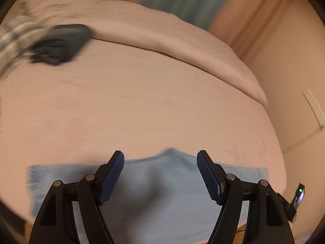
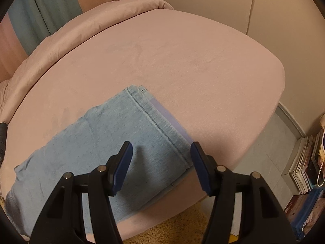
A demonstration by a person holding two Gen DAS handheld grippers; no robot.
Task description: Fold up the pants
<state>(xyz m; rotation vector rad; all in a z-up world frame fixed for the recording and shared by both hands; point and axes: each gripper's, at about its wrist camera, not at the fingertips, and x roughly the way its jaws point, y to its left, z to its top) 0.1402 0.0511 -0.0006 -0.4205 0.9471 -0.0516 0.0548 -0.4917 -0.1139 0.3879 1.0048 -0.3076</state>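
Observation:
Light blue denim pants lie folded flat on the pink bed, near its front edge, with a stitched hem running towards the bed's corner. My right gripper hovers open over that hem end, and its blue pads press on nothing. In the left wrist view the pants look blurred and stretch across under my left gripper. It is open wide above the cloth and holds nothing.
A pink duvet is bunched along the bed's far side. A dark blurred object and patterned cloth lie far left. The bed's edge drops to a tiled floor, stacked books and a yellow rug.

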